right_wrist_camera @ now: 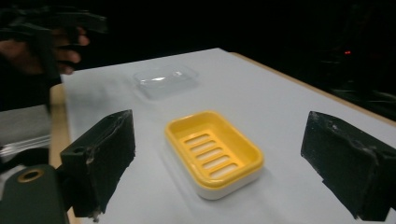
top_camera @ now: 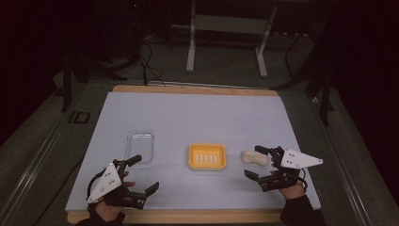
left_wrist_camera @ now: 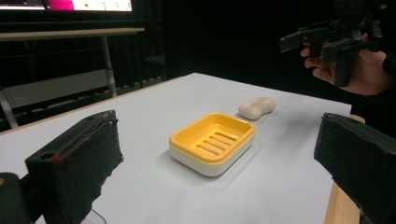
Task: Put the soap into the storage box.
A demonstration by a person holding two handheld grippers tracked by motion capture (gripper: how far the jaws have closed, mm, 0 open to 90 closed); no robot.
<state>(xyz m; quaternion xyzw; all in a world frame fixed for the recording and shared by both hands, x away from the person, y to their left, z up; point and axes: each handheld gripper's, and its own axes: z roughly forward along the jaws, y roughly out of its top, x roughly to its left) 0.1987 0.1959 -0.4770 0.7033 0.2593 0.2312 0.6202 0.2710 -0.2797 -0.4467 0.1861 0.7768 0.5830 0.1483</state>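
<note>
Both grippers — left, right — stand wide open and empty, flanking the yellow soap dish; soap bar just beside the right.

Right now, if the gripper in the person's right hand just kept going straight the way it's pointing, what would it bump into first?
Most likely the yellow soap dish: in the right gripper view it lies straight ahead between the open jaws of the right gripper, nothing before it. The clear lid lies farther on, slightly off that line. Depth is hard to judge.
</note>
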